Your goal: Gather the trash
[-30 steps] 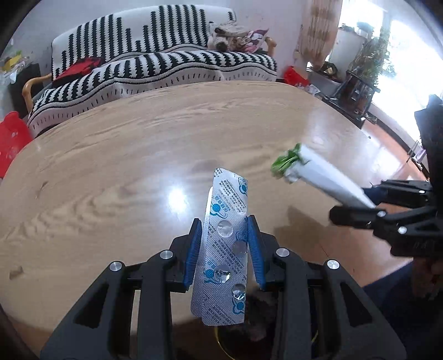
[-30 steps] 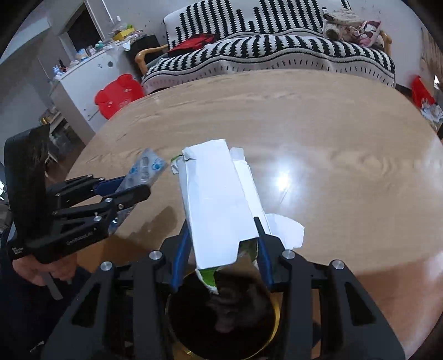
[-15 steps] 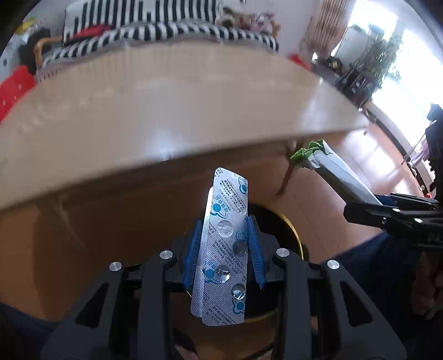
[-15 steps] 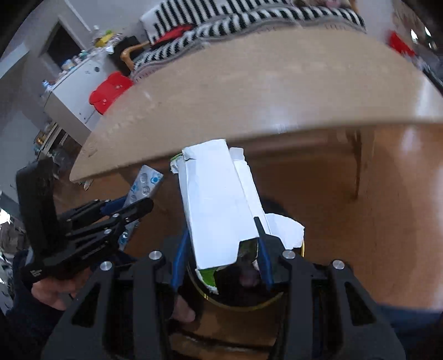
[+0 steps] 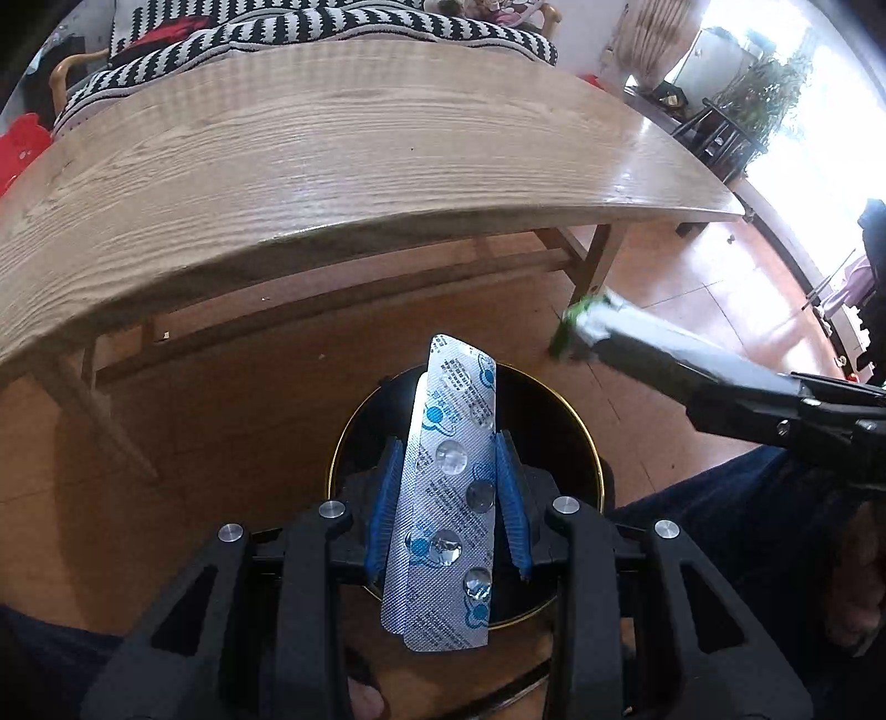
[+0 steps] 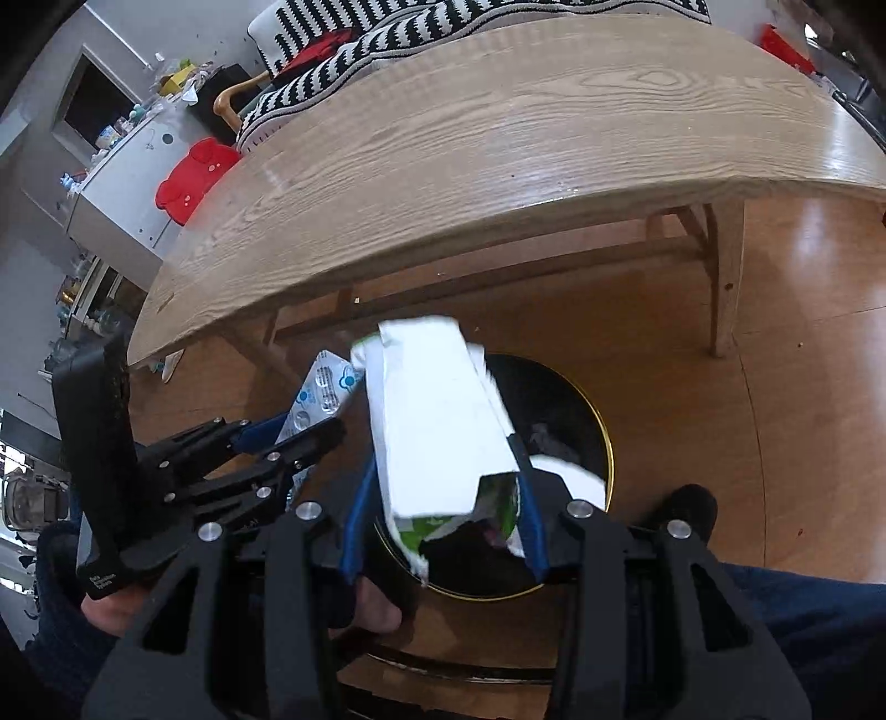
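Observation:
A silver pill blister pack (image 5: 451,498) with blue print stands between the blue pads of my left gripper (image 5: 448,498), which is shut on it. Right under it is a black trash bin with a gold rim (image 5: 581,437) on the floor. My right gripper (image 6: 443,493) is shut on a torn white and green carton (image 6: 437,421), also held above the bin (image 6: 601,443). In the left wrist view the carton (image 5: 664,357) and right gripper (image 5: 786,415) come in from the right. The right wrist view shows the left gripper (image 6: 288,437) with the blister pack (image 6: 324,387) at the left.
A long wooden table (image 5: 332,155) runs across just beyond the bin, its legs (image 5: 601,260) on the brown floor. A striped sofa (image 5: 310,27) stands behind it. Dark trouser legs (image 5: 736,509) and a bare foot (image 6: 376,609) of a person are beside the bin.
Both grippers have dropped from above the tabletop to below its edge, over the bin on the floor. Each still holds its piece of trash.

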The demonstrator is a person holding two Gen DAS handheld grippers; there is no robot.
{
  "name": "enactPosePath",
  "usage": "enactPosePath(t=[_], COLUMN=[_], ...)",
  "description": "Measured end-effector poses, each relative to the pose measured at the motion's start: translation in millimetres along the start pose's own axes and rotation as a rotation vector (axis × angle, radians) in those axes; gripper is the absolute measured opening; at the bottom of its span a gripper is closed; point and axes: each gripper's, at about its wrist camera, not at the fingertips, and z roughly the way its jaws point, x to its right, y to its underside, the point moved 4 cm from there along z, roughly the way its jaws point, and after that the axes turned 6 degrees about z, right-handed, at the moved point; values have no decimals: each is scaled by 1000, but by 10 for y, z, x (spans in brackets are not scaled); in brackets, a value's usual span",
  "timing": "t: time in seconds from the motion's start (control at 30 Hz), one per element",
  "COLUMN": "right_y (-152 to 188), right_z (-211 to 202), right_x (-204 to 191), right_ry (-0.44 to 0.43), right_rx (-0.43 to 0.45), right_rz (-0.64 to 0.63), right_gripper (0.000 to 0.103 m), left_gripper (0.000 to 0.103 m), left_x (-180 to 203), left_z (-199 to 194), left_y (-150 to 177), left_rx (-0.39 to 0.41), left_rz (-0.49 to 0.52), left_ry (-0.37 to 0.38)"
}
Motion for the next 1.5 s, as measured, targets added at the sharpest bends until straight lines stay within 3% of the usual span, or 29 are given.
enactPosePath(t=[0.53,0.73,0.8,0.93,1.37,1.5], right_y=[7,-4,-11,-21,-45,-156], right_z=[38,10,4,0,-50,-177], right_x=[-7,-5,1,28,44,-33], right_ry=[15,9,8,6,14,29], right_rx=[-9,1,5,6,22,51], right_rz=[0,1,4,16,16,-6], right_gripper=[44,50,51,59,75,79], left_gripper=[34,34,41,74,78,86], left_x=[12,56,60,44,25,31], left_z=[7,16,17,-6,-15,-176], left_y=[42,49,44,32,21,-69], left_rx=[-8,-13,-11,5,-2,9], left_rz=[3,11,7,-12,-17,-6], left_ry=[11,12,14,13,9,30])
